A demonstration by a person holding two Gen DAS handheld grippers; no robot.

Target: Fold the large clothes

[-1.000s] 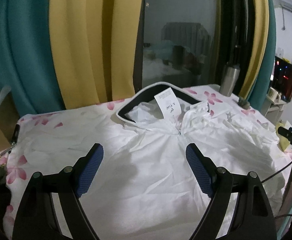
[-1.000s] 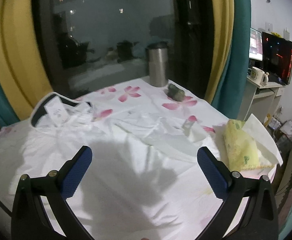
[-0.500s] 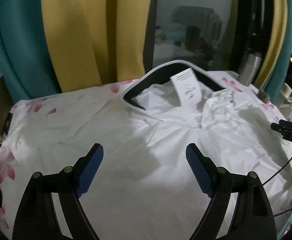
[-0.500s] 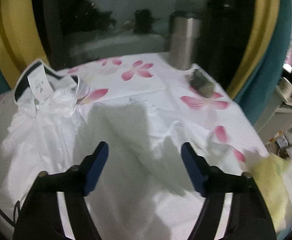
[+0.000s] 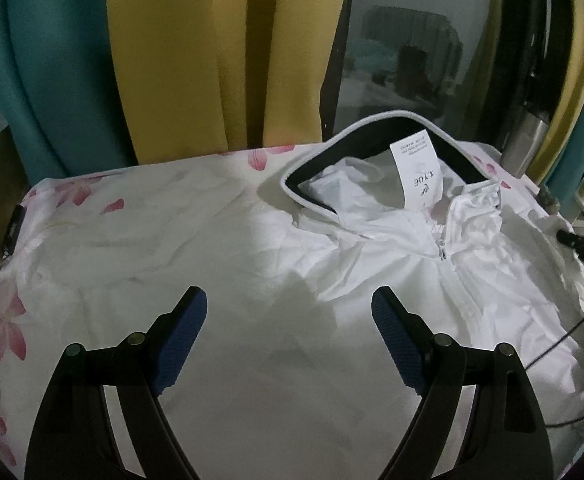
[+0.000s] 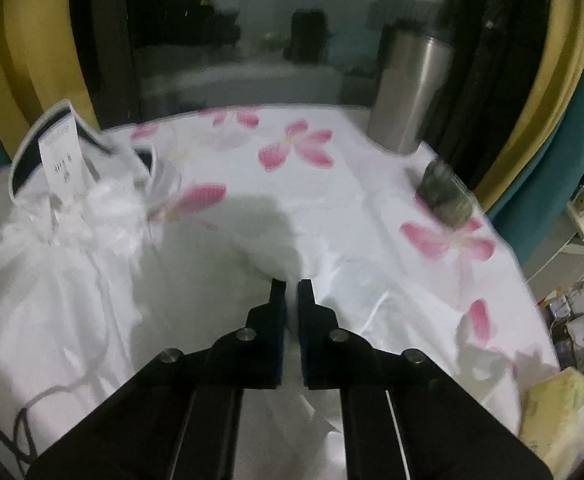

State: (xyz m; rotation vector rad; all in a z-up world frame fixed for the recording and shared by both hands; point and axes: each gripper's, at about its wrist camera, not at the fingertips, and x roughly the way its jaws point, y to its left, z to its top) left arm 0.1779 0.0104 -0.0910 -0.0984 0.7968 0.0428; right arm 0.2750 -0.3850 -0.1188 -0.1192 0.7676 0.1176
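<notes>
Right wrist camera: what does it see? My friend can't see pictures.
The right gripper has its jaws closed on a fold of the white jacket, spread over a flowered tablecloth. A steel tumbler stands behind.

Open left gripper [image 5: 290, 310] above white jacket [image 5: 412, 280]

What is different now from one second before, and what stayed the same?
The right claw has just been closing and is now shut on a fold of the white jacket. The left claw stayed open above the jacket. The steel tumbler stayed in place.
</notes>
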